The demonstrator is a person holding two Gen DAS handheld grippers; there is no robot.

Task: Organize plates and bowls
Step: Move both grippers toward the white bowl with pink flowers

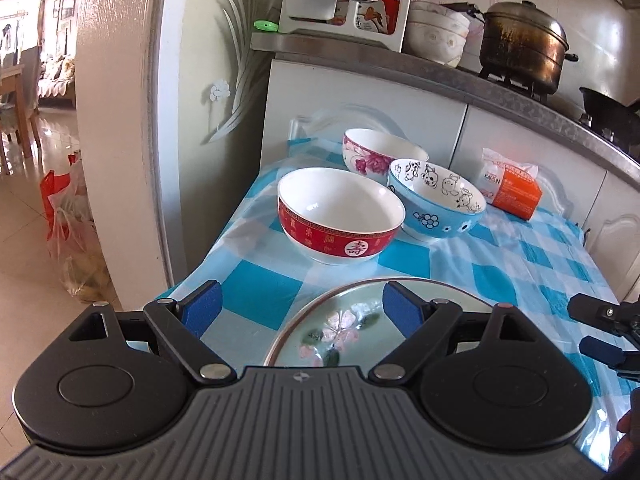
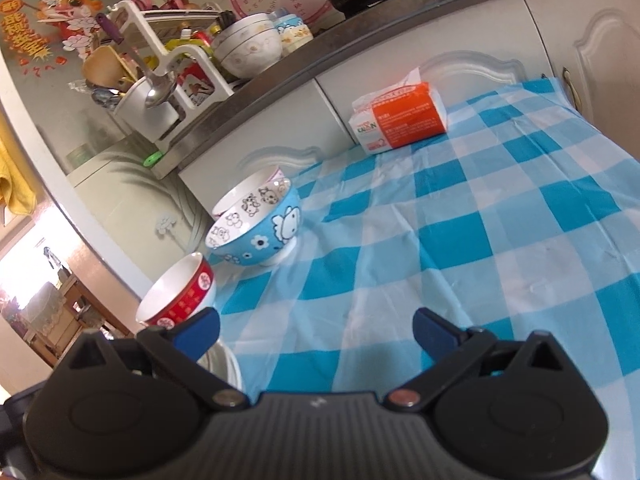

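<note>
The orange and white packet (image 2: 400,122) on the checked cloth reads "KAIXIN". The red bowl (image 1: 340,216) bears the character "壽" in a white circle.

In the left wrist view, three bowls stand close together on the table (image 1: 500,264) at the middle of the frame: the nearest bowl (image 1: 340,216) at centre, a second bowl (image 1: 436,204) just right of it, and a third bowl (image 1: 380,154) behind both. A packet (image 1: 512,186) lies to their right, near the cabinet. A plate (image 1: 348,328) lies at lower centre, in front of the bowls. On the counter in the upper part of the frame, a pot (image 1: 524,46) sits right of a rack (image 1: 348,4).
</note>
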